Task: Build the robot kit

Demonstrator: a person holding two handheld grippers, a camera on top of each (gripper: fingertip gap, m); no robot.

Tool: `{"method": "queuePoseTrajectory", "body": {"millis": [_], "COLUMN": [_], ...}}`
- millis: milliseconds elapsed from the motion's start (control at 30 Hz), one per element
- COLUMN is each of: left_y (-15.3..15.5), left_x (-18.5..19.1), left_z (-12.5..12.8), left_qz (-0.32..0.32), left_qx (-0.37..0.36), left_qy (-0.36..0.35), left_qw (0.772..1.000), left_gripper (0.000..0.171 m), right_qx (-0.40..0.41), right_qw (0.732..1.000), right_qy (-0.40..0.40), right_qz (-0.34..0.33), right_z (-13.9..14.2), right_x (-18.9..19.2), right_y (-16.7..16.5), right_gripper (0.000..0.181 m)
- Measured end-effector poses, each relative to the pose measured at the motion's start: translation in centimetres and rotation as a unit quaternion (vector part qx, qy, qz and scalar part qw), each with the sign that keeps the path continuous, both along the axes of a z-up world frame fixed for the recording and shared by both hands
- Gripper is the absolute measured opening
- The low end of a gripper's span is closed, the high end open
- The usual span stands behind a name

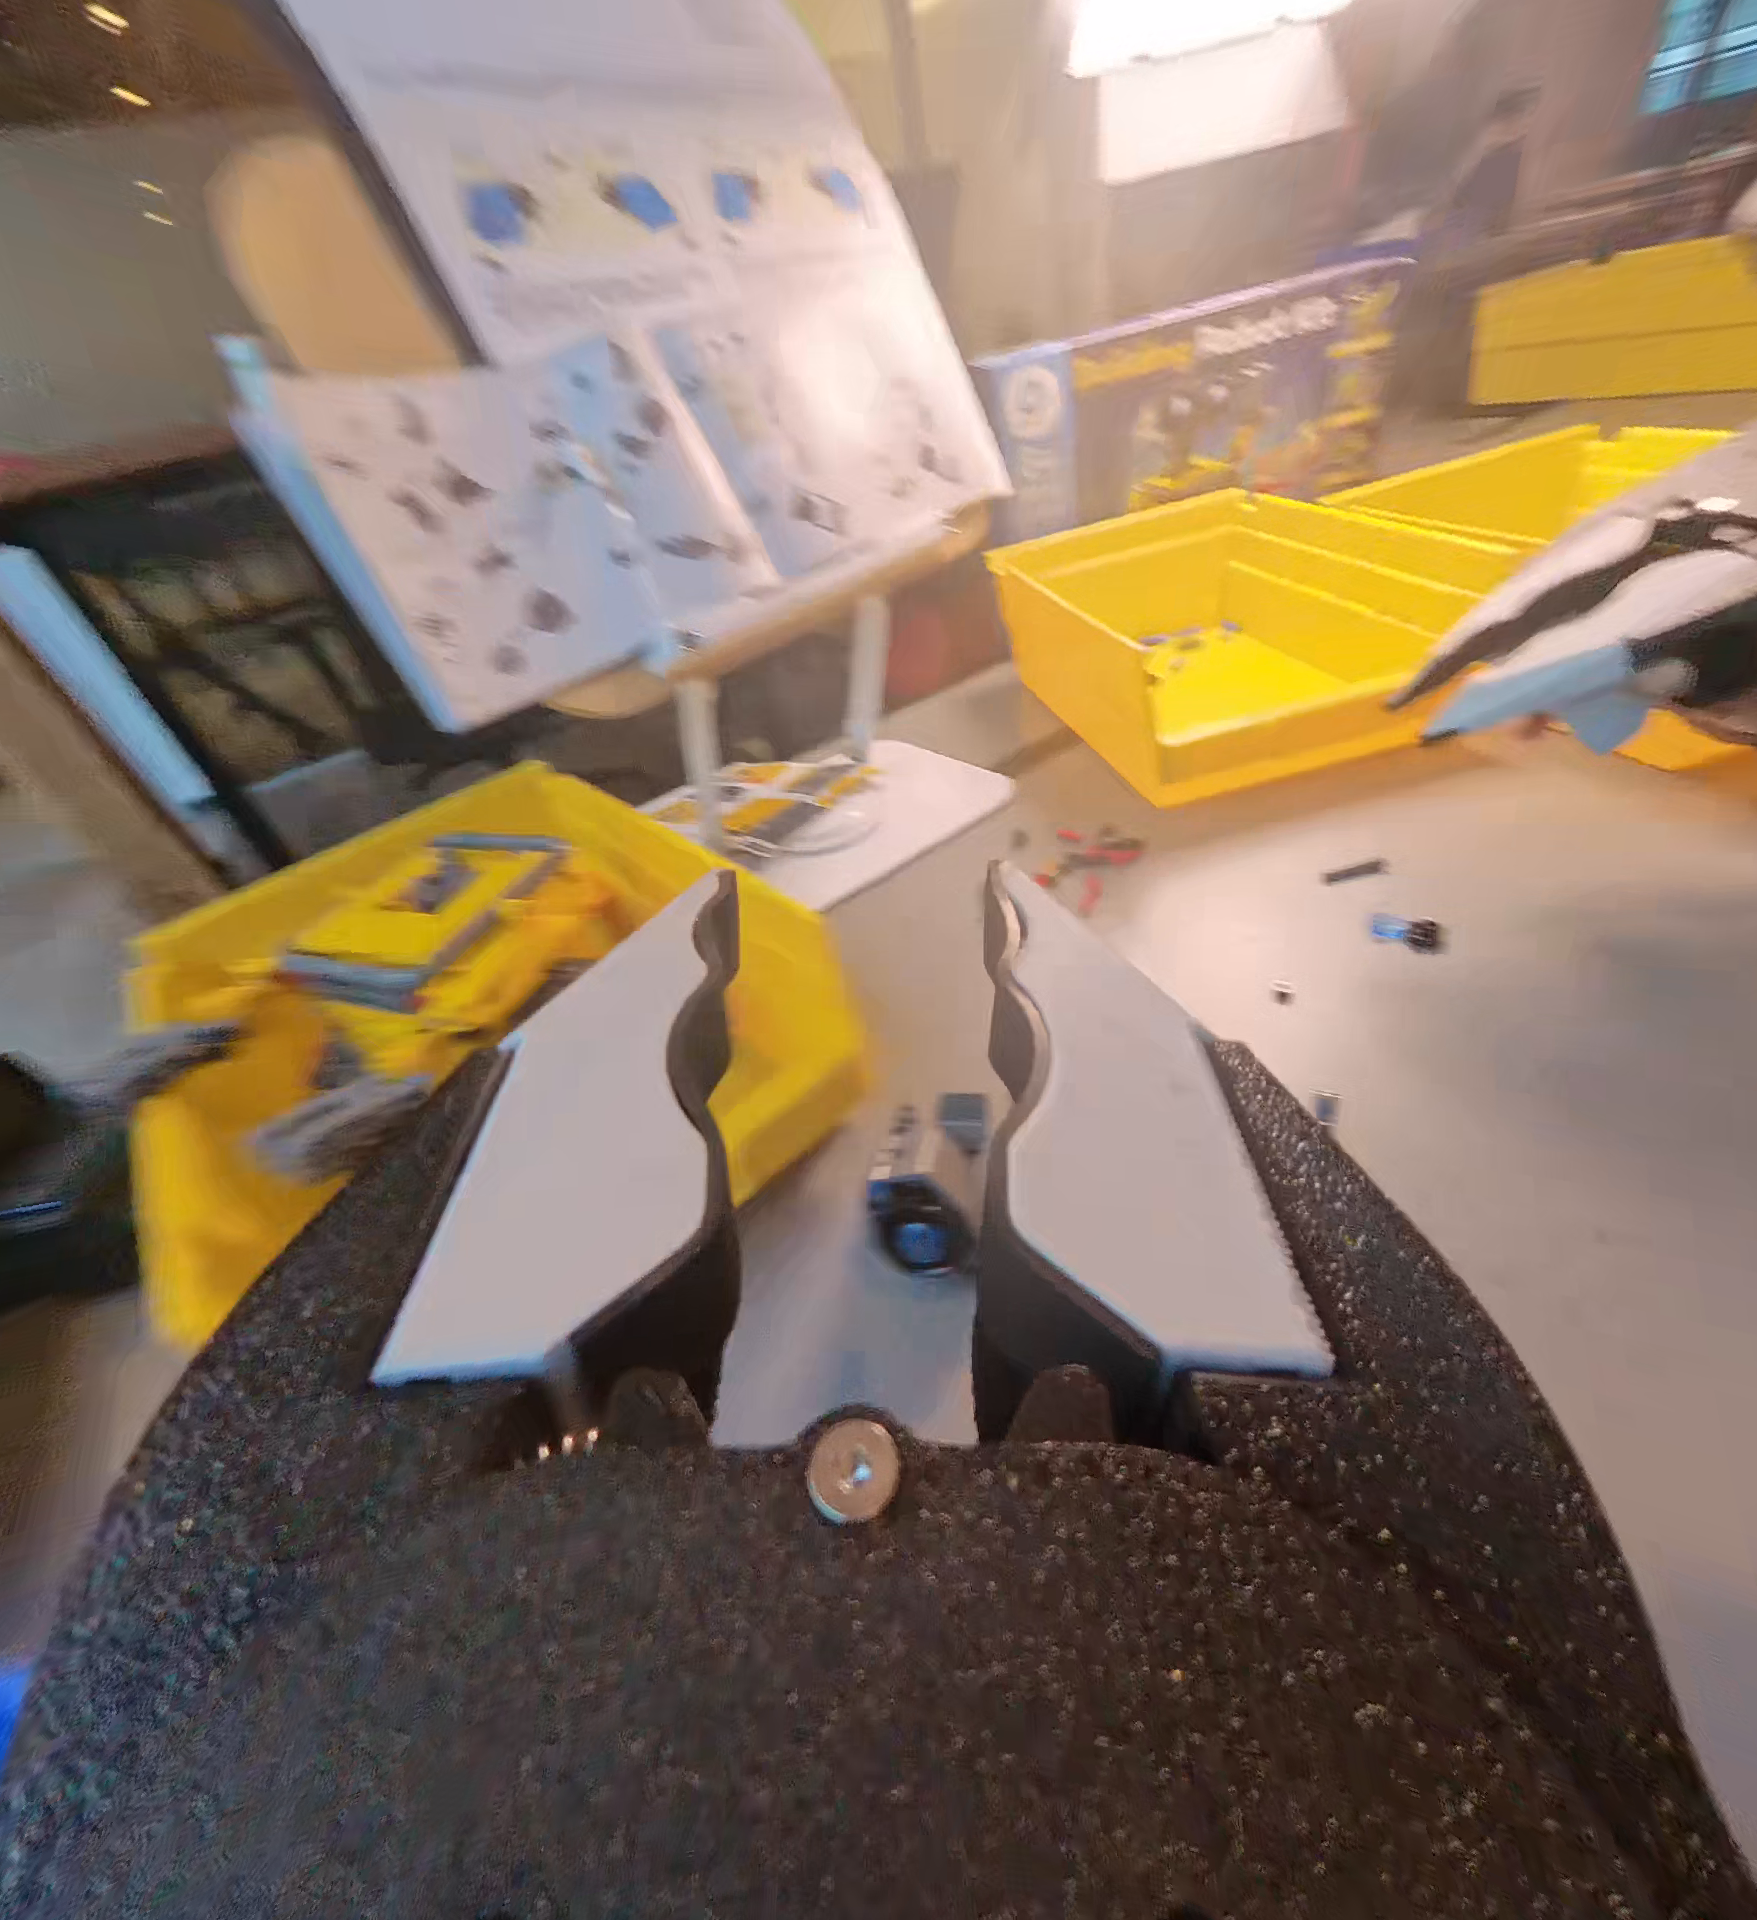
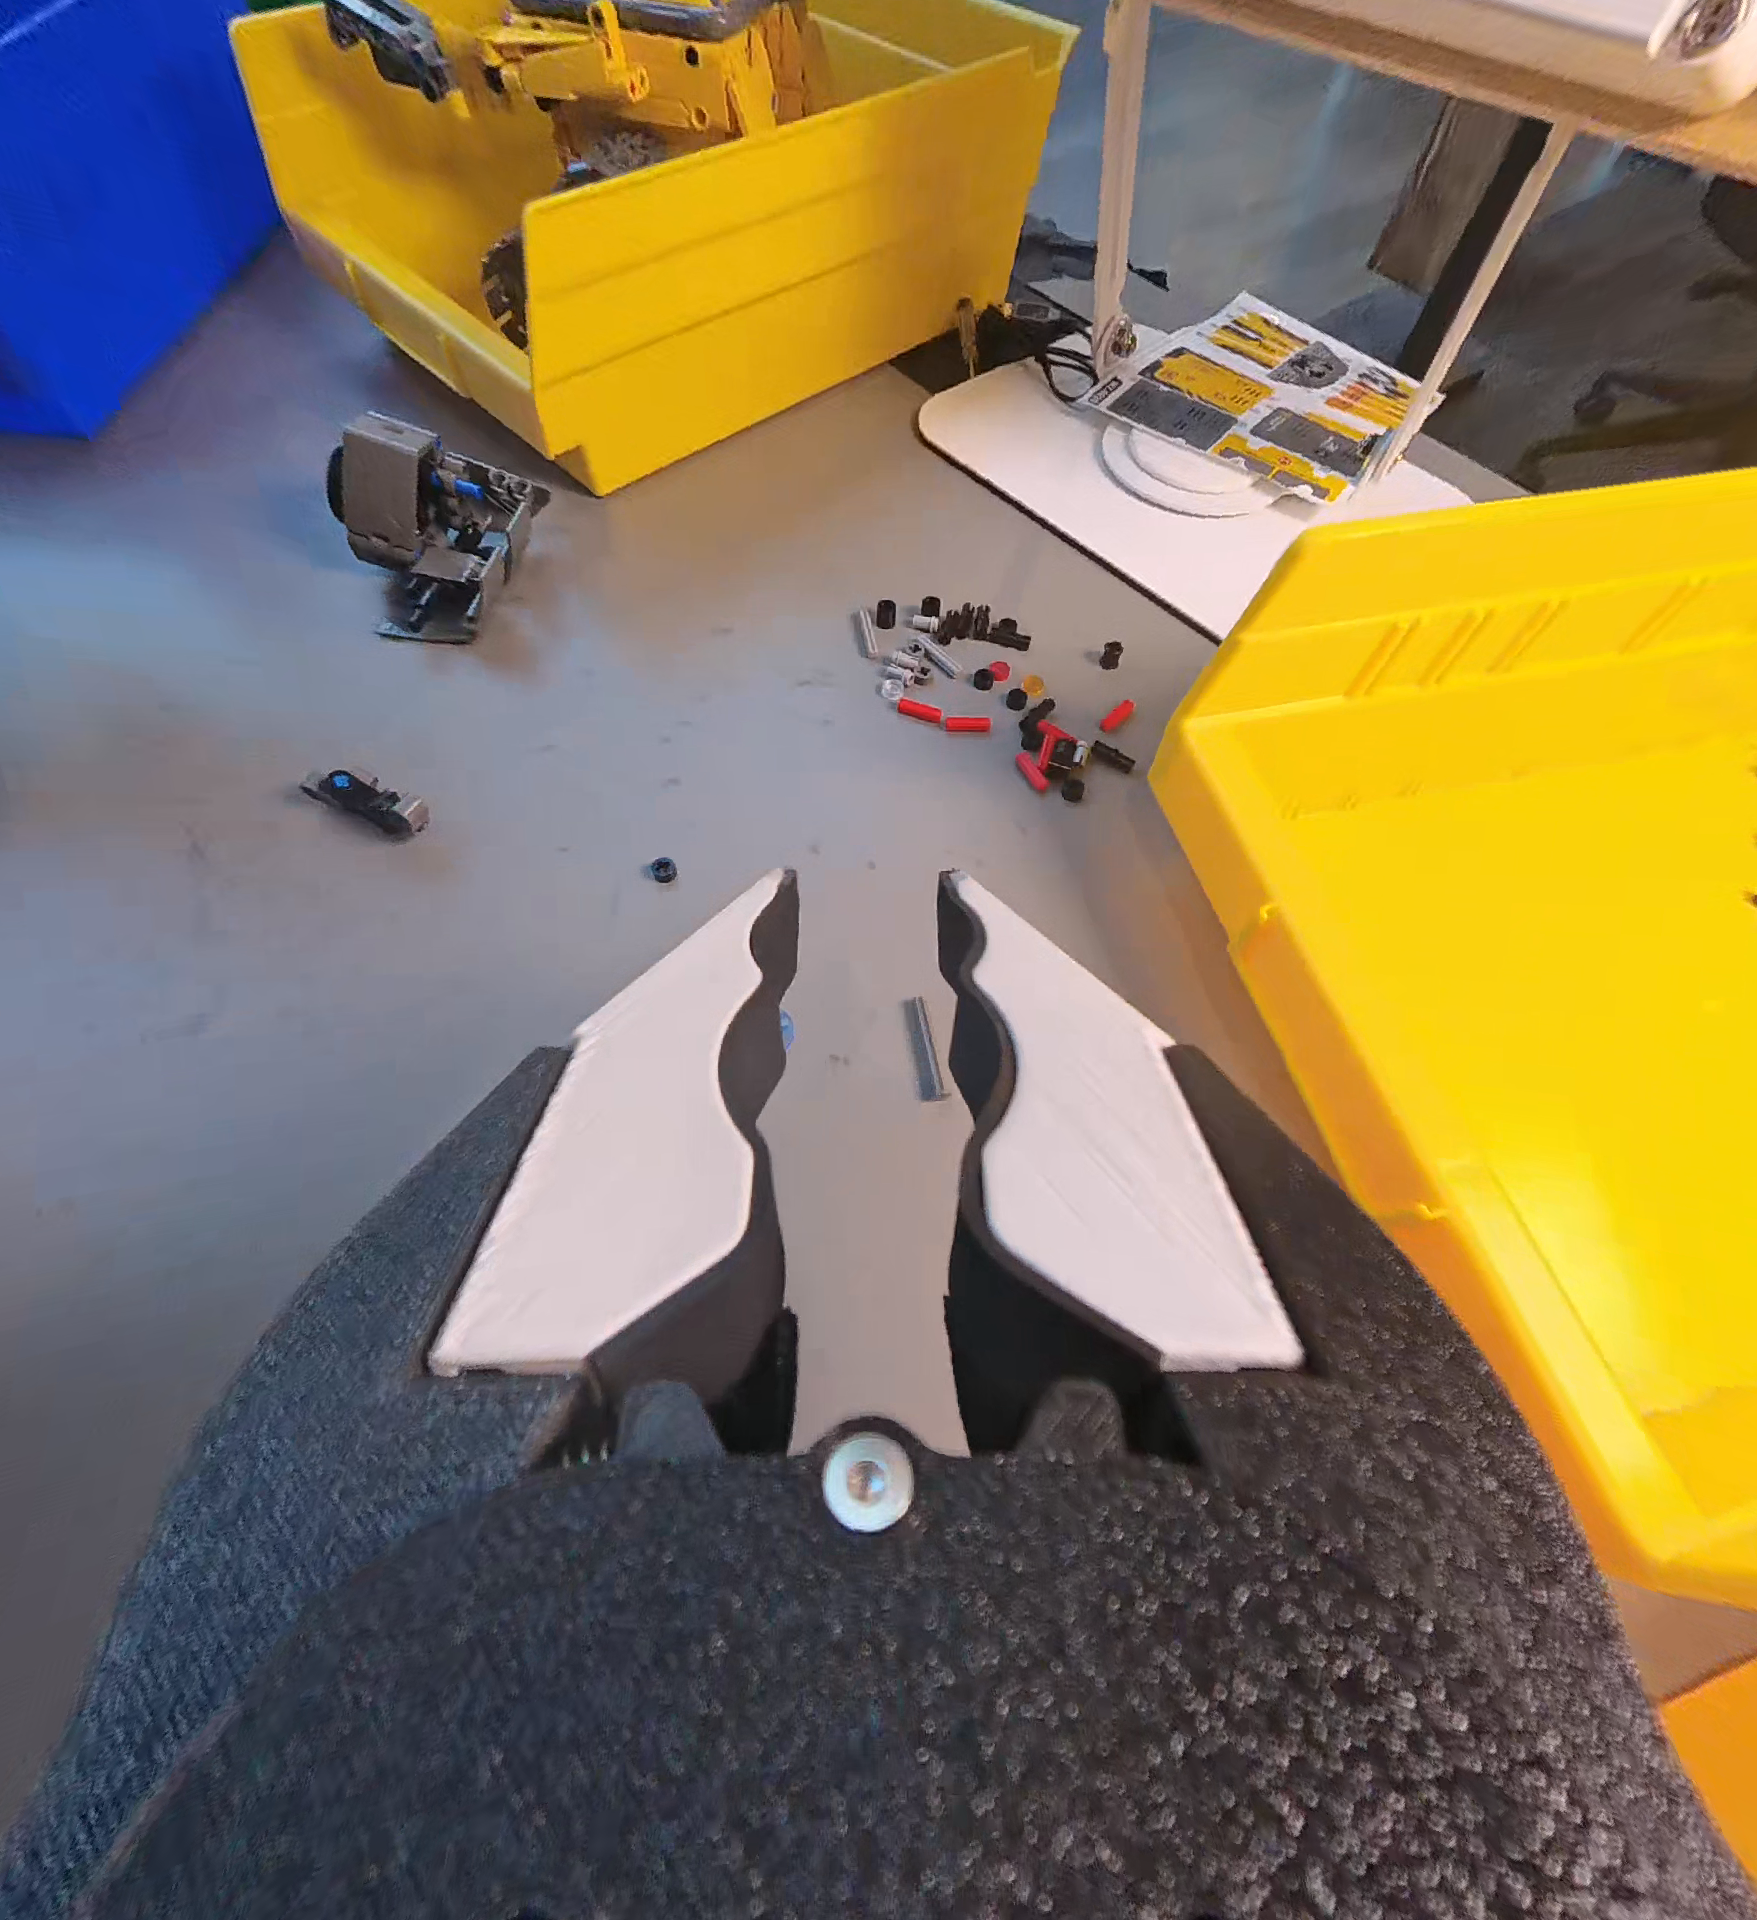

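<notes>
Left tongs (image 1: 861, 894) apart, empty, over grey block assembly (image 1: 921, 1184) on table (image 1: 1476, 1143); blurred yellow bin (image 1: 500, 997) at 10 o'clock. Right tongs (image 2: 866, 883) apart, grey pin (image 2: 924, 1047) between, probably untouched.

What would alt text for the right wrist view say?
The open right tool hovers over a grey table, a small grey rod lying between its fingers. Scattered red and black pieces and yellow bins lie beyond.
</notes>
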State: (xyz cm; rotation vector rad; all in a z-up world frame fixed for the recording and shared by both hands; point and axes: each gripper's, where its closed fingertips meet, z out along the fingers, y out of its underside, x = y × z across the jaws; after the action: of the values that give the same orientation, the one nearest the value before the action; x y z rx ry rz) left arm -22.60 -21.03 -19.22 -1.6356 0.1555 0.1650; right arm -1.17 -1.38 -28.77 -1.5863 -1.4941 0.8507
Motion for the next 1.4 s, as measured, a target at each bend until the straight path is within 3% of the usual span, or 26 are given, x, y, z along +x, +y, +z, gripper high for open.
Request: {"method": "queuePoseTrajectory", "body": {"millis": [67,133,167,233,367,467,567,600,633,733,800,867,967,1033,1133,1233,1300,1400], "left_y": [-3.7,-7.9,-9.9,-13.8,-19.9,-22.0,-22.8,-23.0,-22.9,-21.9,-20.6,-18.2,-13.9,-11.0,-7.0,-2.7,0.2,3.4], "left_x": [-5.4,-11.6,-14.5,-18.7,-21.0,-22.1,-23.1,-23.2,-23.1,-23.1,-23.2,-22.0,-15.7,-9.7,-0.6,6.6,10.2,14.0], "left_z": [2.8,3.0,2.0,-2.3,-11.9,-15.2,-16.8,-17.2,-17.3,-15.7,-12.5,-8.0,-1.7,0.9,2.3,1.2,-0.8,-3.0], "left_qz": [0.080,0.157,0.183,0.190,0.126,0.115,0.117,0.112,0.105,0.119,0.149,0.161,0.086,-0.008,-0.134,-0.212,-0.232,-0.230], "left_qx": [-0.009,-0.088,-0.145,-0.291,-0.545,-0.627,-0.663,-0.670,-0.670,-0.635,-0.568,-0.460,-0.291,-0.198,-0.077,0.005,0.011,0.007], "left_qy": [0.015,0.016,0.016,-0.013,-0.035,0.016,0.042,0.048,0.053,0.067,0.079,0.073,0.020,-0.006,-0.043,-0.081,-0.051,0.062], "left_qw": [0.997,0.983,0.972,0.937,0.828,0.770,0.738,0.732,0.733,0.761,0.805,0.870,0.953,0.980,0.987,0.974,0.971,0.971], "left_gripper": [0.045,0.049,0.049,0.052,0.054,0.054,0.044,0.032,0.021,0.021,0.020,0.020,0.021,0.020,0.020,0.020,0.020,0.020], "right_qx": [0.014,0.027,0.033,0.045,0.052,0.047,0.046,0.048,0.050,0.057,0.054,0.053,0.054,0.053,0.029,-0.018,-0.061,-0.135], "right_qw": [1.000,0.999,0.999,0.999,0.998,0.998,0.998,0.998,0.997,0.997,0.997,0.997,0.994,0.990,0.982,0.972,0.968,0.961], "right_qy": [-0.001,0.003,0.004,0.006,0.003,0.001,-0.001,0.000,0.001,0.007,0.018,0.036,0.068,0.096,0.129,0.146,0.148,0.147], "right_qz": [0.009,0.016,0.021,0.026,0.038,0.043,0.049,0.051,0.053,0.051,0.051,0.053,0.068,0.089,0.137,0.184,0.196,0.194], "right_z": [0.6,1.1,1.3,1.3,0.4,-0.3,-0.5,-0.4,-0.3,0.2,0.8,1.5,2.7,3.6,4.4,5.0,5.5,6.1], "right_x": [0.6,1.1,1.4,1.8,2.1,1.9,1.8,1.8,1.9,2.2,2.3,2.2,1.5,0.5,-1.3,-2.9,-3.7,-4.3], "right_y": [-0.7,-1.4,-1.9,-2.6,-3.8,-4.4,-4.9,-5.0,-5.1,-5.0,-5.1,-5.3,-6.3,-7.5,-10.3,-13.0,-14.0,-14.2], "right_gripper": [0.026,0.026,0.026,0.026,0.025,0.024,0.024,0.024,0.024,0.024,0.024,0.024,0.024,0.026,0.032,0.032,0.033,0.040]}}
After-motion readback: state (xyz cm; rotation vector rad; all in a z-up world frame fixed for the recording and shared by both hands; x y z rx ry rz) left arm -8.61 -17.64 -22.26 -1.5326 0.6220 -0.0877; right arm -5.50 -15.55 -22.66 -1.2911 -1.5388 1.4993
